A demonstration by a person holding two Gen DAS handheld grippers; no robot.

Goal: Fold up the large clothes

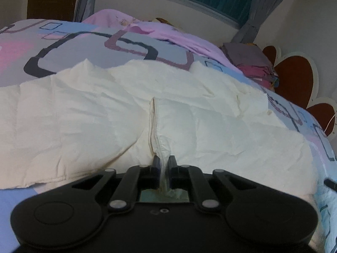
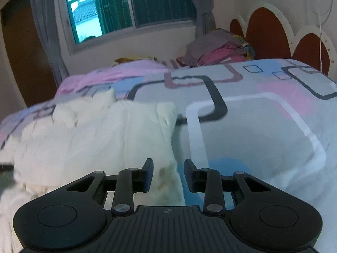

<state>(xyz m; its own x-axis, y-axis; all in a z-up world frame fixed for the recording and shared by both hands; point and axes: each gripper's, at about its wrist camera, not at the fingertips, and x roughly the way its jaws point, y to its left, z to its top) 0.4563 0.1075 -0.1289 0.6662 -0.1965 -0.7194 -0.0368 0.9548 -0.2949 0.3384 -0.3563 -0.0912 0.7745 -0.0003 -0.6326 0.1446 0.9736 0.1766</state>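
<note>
Two grippers over the white garment (image 1: 105, 113); left gripper (image 1: 164, 164) pinches its raised fold; right gripper (image 2: 168, 169) spread wide, straddling its stained edge on the bedspread (image 2: 263, 126).

We see dim, bluish indoor light in both views. The window (image 2: 118, 10) is the brightest area and is blown out at its left pane. Fisheye bending curves the edges and darkens the corners. The right wrist view shows motion blur, strongest at left.
</note>
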